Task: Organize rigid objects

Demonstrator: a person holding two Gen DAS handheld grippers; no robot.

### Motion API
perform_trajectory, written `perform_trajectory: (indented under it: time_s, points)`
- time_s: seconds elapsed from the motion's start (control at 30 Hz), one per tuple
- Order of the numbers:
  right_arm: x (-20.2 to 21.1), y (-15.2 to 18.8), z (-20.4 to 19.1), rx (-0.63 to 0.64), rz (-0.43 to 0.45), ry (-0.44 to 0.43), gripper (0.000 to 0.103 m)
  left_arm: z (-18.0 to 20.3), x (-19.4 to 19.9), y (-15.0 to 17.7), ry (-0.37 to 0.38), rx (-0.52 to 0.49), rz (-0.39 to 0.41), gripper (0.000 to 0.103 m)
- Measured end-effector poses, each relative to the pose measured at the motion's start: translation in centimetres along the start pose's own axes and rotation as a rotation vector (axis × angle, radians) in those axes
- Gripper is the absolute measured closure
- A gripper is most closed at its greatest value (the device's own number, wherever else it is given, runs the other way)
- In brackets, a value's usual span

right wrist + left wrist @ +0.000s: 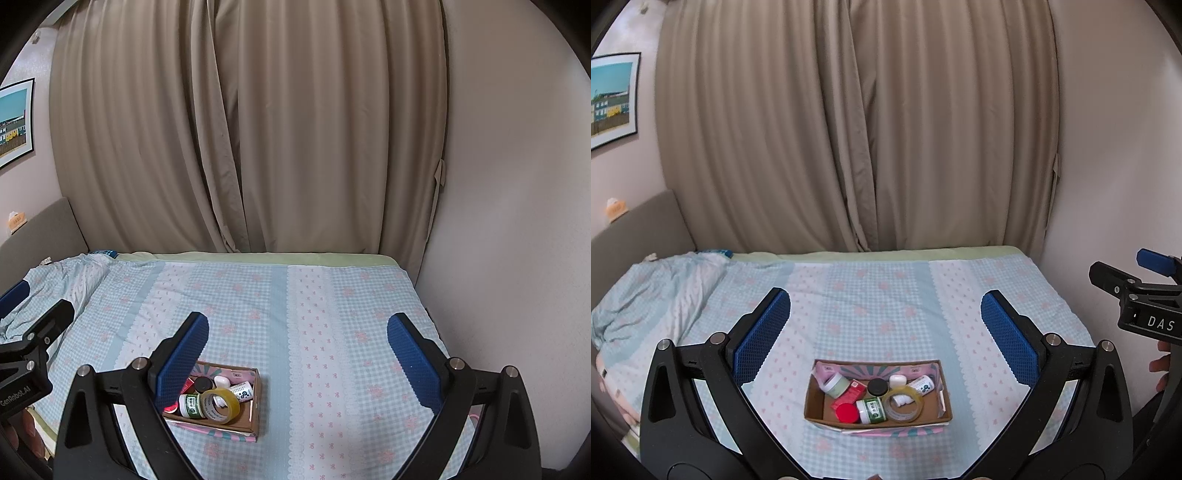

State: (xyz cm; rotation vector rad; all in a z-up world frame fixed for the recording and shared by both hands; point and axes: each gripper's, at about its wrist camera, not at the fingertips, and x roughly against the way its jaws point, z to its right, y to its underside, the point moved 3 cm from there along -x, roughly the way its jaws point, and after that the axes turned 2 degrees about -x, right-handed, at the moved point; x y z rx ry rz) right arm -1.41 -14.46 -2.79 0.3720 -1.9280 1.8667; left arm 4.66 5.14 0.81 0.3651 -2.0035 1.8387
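Box on bedspread, packed: tape roll, red cap, green-label bottle; labels illegible. Partly hidden behind right gripper finger. Left gripper spread wide, right likewise, both empty.

We counted one cardboard box on the bed. Inside it we found one roll of clear tape at the box's 5 o'clock, one green-labelled bottle beside it, one red-capped container at 7 o'clock, one red packet, one black-lidded jar near centre, one pale green jar at 10 o'clock, one small white cap-shaped item at 12 o'clock, and one white bottle at 2 o'clock. Eight items in all, so far as we could see.
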Motion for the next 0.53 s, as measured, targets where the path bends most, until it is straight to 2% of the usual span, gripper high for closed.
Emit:
perform_trajectory:
  time_s: [0.33,0.53]
  points:
    - [-0.27,-0.01,-0.14,0.001,-0.001,-0.006,0.006,0.1,0.22,-0.58,-0.078,-0.006,0.045,0.0]
    - [-0.48,0.04,-0.43,0.001,-0.004,-0.01,0.006,0.08,0.28,-0.28,-0.087,-0.005,0.048,0.0]
